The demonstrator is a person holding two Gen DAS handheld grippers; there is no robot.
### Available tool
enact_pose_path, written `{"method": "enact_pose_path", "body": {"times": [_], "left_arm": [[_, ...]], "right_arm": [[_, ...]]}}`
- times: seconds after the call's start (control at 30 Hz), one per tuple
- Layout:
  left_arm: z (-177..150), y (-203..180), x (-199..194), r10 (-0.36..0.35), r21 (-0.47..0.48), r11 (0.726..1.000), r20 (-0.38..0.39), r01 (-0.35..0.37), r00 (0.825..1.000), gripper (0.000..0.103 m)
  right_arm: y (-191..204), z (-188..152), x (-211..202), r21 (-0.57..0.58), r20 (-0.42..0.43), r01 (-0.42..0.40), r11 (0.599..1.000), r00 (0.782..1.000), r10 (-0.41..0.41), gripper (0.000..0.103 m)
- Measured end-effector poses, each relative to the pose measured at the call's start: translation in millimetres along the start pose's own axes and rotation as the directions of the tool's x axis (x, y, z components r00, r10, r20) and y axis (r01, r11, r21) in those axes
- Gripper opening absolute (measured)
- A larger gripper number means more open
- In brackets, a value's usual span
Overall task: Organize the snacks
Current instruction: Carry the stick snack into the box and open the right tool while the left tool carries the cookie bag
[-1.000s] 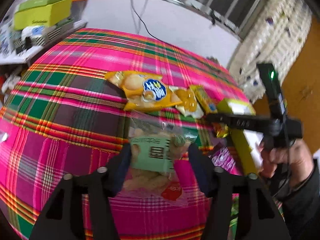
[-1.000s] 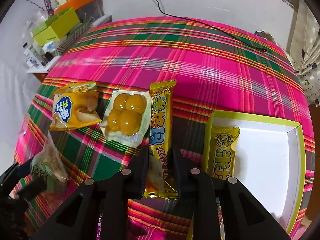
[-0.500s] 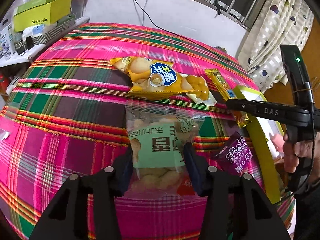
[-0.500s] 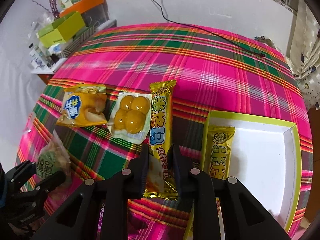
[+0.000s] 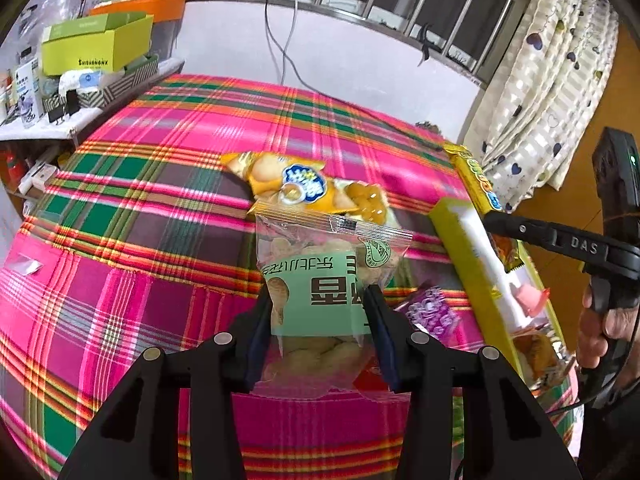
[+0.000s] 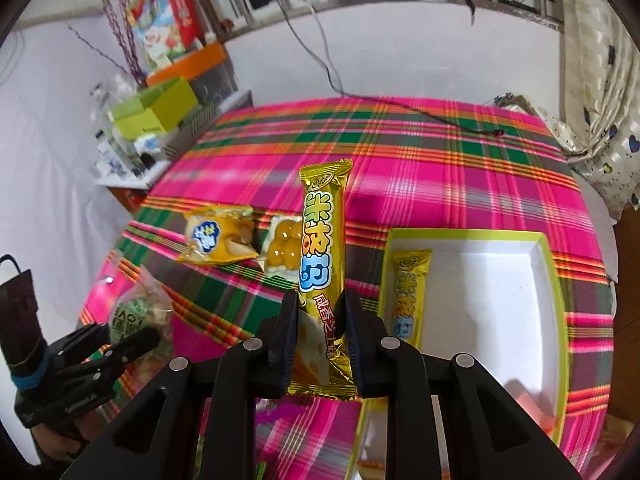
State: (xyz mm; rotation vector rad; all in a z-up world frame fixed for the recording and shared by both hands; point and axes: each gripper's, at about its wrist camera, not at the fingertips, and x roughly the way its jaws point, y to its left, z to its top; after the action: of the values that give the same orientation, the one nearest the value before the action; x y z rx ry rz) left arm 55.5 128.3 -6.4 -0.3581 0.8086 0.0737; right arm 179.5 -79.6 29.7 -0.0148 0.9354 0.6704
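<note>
Table (image 5: 168, 184): is wearing a pink, green and orange plaid cloth.
Box (image 6: 548, 280): white-lined with a lime rim, is sitting at the table's right edge, holding a gold bar (image 6: 408, 292) along its left wall.
Clear bag (image 5: 320, 280): pale snacks behind a mint label, is hanging over the near edge; the left gripper (image 5: 320, 336) has just been closing and is pinching its sides.
Long gold bar (image 6: 324, 248): is standing lifted off the cloth, its lower end clamped in the right gripper (image 6: 320, 332).
Yellow pouch (image 6: 218, 236): is lying mid-table, apparently touching a pack of yellow balls (image 6: 282, 252).
</note>
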Motion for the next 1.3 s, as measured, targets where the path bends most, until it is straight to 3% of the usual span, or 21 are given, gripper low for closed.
{"method": "enact_pose_path", "body": {"times": [0.4, 1.3], "left_arm": [[2.4, -36.9, -18.3, -0.076, 0.035, 0.997, 0.04, 0.075, 0.996, 0.046], [3.3, -83.0, -5.0, -0.12, 0.106, 0.987, 0.001, 0.119, 0.993, 0.046]], "right_arm": [[-23.1, -13.3, -40.6, 0.042, 0.066, 0.0, 0.999, 0.998, -0.003, 0.02], [-64.1, -26.6, -33.5, 0.116, 0.035, 0.03, 0.993, 0.999, -0.035, 0.02]]}}
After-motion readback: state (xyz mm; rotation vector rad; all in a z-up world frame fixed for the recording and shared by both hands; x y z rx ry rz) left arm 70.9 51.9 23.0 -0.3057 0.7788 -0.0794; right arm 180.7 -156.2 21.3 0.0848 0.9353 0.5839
